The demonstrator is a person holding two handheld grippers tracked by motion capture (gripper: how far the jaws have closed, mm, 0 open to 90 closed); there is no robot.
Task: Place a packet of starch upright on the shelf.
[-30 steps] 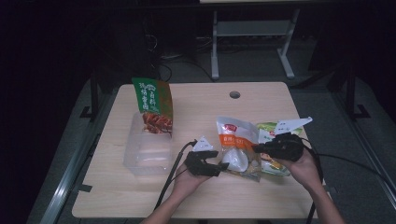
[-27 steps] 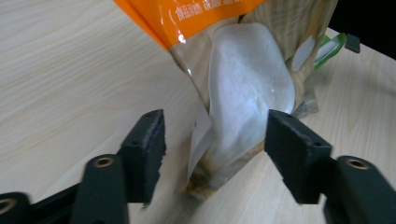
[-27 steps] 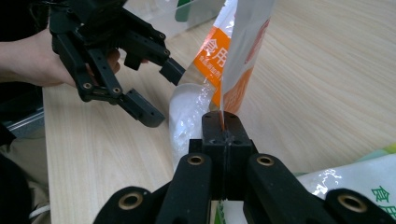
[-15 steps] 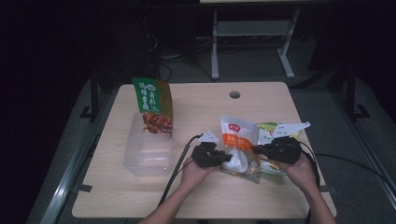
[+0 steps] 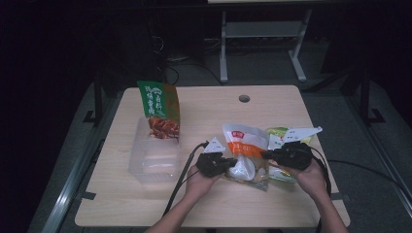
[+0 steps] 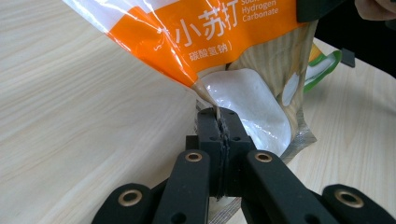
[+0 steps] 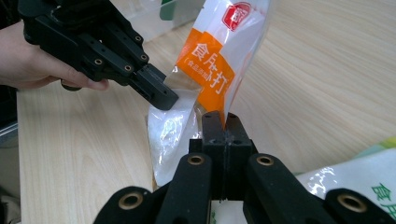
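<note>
Pinching opposite edges of the soda bag (image 5: 245, 153), the left gripper (image 5: 232, 161) and right gripper (image 5: 266, 155) each have jaws clamped tight on its film, holding it up just above the worktop (image 5: 272, 104) near the front edge. The step looks like a two-handed lift or transfer; next both hands must travel together. Farther left sits a clear tub (image 5: 153, 158), a green packet (image 5: 159, 109) leaning in it.
</note>
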